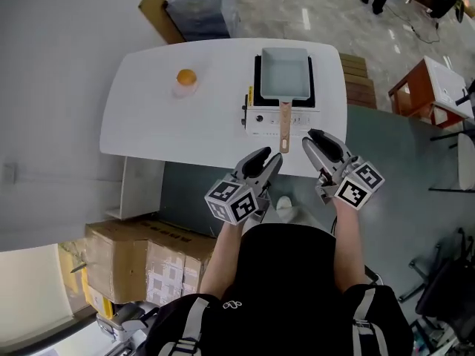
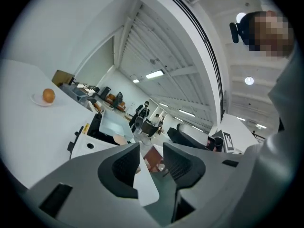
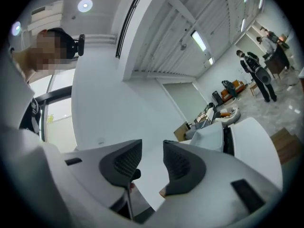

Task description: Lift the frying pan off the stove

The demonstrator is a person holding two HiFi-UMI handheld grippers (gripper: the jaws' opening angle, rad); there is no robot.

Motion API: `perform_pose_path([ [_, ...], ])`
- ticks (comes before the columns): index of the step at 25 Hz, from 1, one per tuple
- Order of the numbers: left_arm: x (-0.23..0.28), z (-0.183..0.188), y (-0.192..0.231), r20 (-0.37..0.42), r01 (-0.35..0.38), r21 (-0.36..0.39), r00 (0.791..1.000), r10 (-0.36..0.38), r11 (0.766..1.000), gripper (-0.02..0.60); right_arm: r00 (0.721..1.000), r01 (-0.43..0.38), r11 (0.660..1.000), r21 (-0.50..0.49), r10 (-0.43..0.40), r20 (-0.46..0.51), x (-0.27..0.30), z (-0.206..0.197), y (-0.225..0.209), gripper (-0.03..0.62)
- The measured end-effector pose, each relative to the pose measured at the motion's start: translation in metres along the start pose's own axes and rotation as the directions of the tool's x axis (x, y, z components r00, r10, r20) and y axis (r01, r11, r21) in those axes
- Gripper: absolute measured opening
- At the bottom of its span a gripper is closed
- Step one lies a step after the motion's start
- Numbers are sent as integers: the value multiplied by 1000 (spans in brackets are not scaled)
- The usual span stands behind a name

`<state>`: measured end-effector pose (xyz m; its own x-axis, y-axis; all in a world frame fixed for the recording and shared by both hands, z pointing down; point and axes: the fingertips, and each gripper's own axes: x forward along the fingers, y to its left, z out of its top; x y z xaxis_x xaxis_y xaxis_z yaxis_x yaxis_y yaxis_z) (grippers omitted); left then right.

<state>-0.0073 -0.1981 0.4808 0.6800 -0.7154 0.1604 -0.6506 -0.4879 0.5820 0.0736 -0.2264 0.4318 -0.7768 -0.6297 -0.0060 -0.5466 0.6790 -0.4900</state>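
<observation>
The frying pan (image 1: 286, 74), a rectangular one with a pale inside, sits on the portable stove (image 1: 261, 119) toward the far right part of the white bench (image 1: 156, 124). Its wooden handle (image 1: 285, 127) runs back over the stove's front panel, pointing at the person. The handle's end lies between the two grippers and just ahead of them. The left gripper (image 1: 270, 159) hangs over the bench's near edge close to that end but not on it. Its jaws stand well apart with nothing between the pads. The right gripper (image 1: 312, 136) is just beside the handle on the other side and a little further forward. Its jaws are also parted, somewhat less, and grip nothing. Well to the left on the bench an orange (image 1: 186, 76) rests on a small clear plate (image 1: 183, 90). Cardboard boxes (image 1: 141, 262) are stacked on the floor at the person's left, and a wooden stool (image 1: 415, 91) stands off to the right. The left gripper view looks low across the bench through the open left gripper (image 2: 151, 148). There the pan shows tilted on the stove and the orange far left. It also shows a few people among chairs deep in the hall (image 2: 142, 112), whom the head view misses. The right gripper view, past its own parted jaws, catches the pan from the side against a plain white wall. The orange is out of its sight.
</observation>
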Motion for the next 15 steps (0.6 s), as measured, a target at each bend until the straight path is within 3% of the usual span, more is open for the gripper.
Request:
perform_pose_path([
  [3, 15, -13, 6, -55, 83, -104, 995, -89, 991, 186, 997, -2, 999, 51, 6, -75, 4, -15, -11, 158],
  [6, 28, -20, 16, -68, 168, -221, 980, -187, 961, 209, 988, -41, 993, 107, 57, -146, 14, -32, -19, 158],
  [7, 30, -22, 21, -79, 180, -240, 976, -203, 954, 216, 981, -54, 991, 119, 74, -179, 18, -40, -21, 189],
  [10, 37, -31, 30, -128, 191, -234, 966, -225, 953, 216, 959, -62, 991, 118, 91, -267, 27, -59, -29, 213],
  [15, 52, -41, 40, -196, 228, -228, 942, -274, 947, 218, 941, -94, 975, 202, 153, -301, 44, -77, -43, 219],
])
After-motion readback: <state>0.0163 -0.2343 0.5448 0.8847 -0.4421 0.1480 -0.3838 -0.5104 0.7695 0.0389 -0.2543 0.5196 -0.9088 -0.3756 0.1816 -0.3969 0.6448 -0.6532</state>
